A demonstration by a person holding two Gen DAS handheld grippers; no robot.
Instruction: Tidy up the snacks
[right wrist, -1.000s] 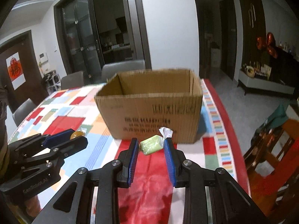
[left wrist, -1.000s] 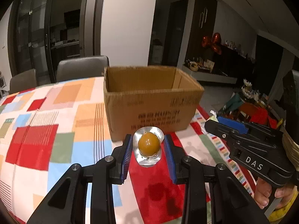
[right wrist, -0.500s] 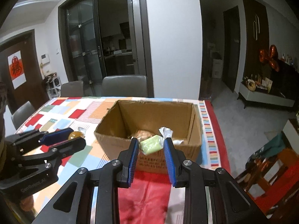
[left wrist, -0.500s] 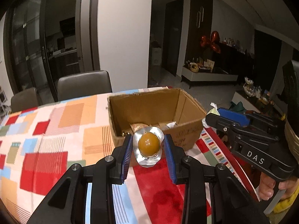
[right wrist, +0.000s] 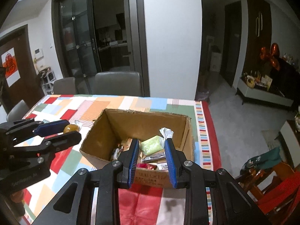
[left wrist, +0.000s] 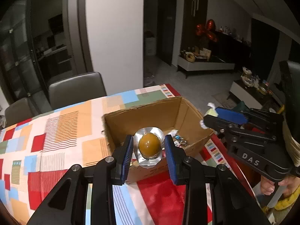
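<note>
The left gripper (left wrist: 149, 151) clamped a foil-packed yolk (left wrist: 149, 146) above the box (left wrist: 150, 112); the right gripper (right wrist: 152, 151) pinched a green sweet (right wrist: 152, 144) over the box's open top.

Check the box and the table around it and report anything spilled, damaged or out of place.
Nothing stands out. The cardboard box sits upright on the tablecloth with snacks loose inside. Its rim looks a little ragged, not torn. The foil-cupped yellow snack and the green wrapped snack are each held intact in a hand-held gripper.
</note>
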